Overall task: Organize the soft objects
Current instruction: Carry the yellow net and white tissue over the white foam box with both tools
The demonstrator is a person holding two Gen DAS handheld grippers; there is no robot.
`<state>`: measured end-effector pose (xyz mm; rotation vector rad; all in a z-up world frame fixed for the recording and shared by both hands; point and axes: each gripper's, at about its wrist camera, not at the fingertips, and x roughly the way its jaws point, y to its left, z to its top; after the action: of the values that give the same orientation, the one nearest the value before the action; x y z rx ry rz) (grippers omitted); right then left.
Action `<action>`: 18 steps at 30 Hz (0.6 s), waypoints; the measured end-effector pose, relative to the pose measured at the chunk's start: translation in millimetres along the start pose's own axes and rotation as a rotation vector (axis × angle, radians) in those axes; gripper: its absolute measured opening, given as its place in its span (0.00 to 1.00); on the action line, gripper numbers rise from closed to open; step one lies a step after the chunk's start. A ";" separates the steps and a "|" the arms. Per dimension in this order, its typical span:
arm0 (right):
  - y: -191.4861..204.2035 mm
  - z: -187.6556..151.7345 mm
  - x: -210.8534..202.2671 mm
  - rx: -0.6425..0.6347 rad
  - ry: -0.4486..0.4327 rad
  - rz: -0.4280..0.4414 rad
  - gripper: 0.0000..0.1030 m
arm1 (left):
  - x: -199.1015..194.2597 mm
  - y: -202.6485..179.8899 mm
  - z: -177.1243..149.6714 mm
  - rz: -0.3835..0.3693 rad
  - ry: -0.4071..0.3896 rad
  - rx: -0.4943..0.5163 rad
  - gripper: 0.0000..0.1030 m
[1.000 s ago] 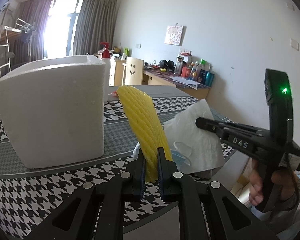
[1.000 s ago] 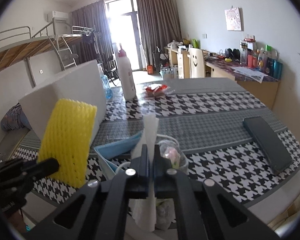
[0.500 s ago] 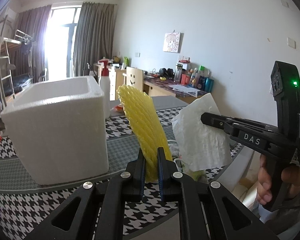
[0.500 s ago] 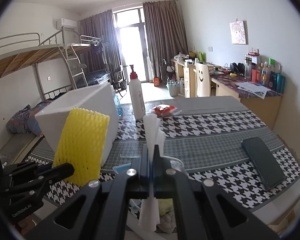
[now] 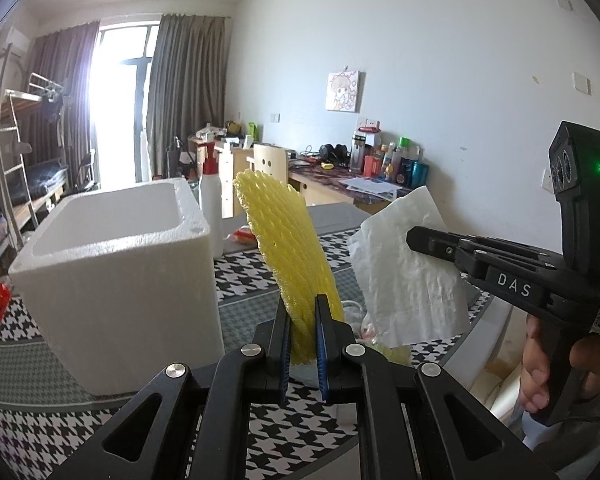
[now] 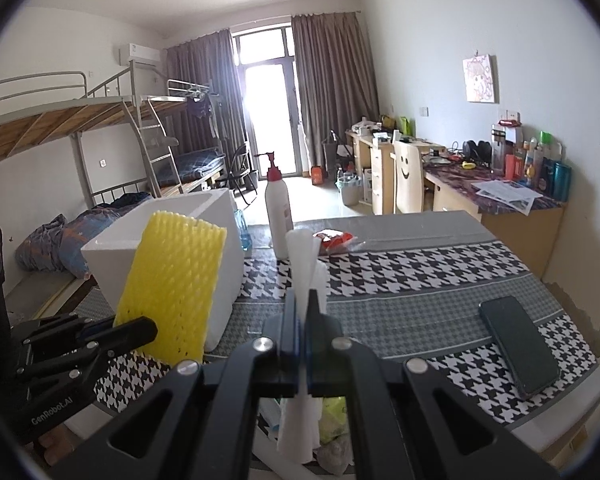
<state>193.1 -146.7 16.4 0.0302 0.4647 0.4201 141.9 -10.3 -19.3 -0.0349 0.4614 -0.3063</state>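
My left gripper [image 5: 302, 312] is shut on a yellow foam net sleeve [image 5: 288, 248], which stands upright above the table; the same sleeve [image 6: 172, 284] shows at the left of the right wrist view. My right gripper [image 6: 303, 304] is shut on a white tissue sheet [image 6: 304, 256], seen edge-on. In the left wrist view that tissue [image 5: 408, 276] hangs from the right gripper [image 5: 414, 236] to the right of the sleeve. A white foam box [image 5: 116, 276], open on top, stands on the table left of both held pieces.
A houndstooth cloth covers the table [image 6: 420, 276]. A white pump bottle with a red cap [image 6: 278, 208] stands behind the box. A dark phone [image 6: 518, 356] lies at the right. A heap of small soft items [image 6: 332, 408] lies below the right gripper near the table's front edge.
Both grippers have risen with their loads, so the box's open top and more of the room now show. Neither grip has changed.
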 end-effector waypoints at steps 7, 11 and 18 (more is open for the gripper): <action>1.2 8.8 -0.4 -0.008 -0.024 0.013 0.04 | -0.2 -0.2 9.2 -0.001 -0.021 0.023 0.11; 0.6 14.7 -0.2 -0.009 -0.035 0.015 0.04 | -0.7 1.2 17.1 0.006 -0.034 0.029 0.11; 3.4 23.2 1.7 -0.026 -0.050 0.021 0.04 | -1.6 4.4 24.1 0.024 -0.049 0.028 0.11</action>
<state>203.4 -141.4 36.8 0.0208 0.4103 0.4450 152.6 -6.4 2.5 -0.0091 0.4086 -0.2875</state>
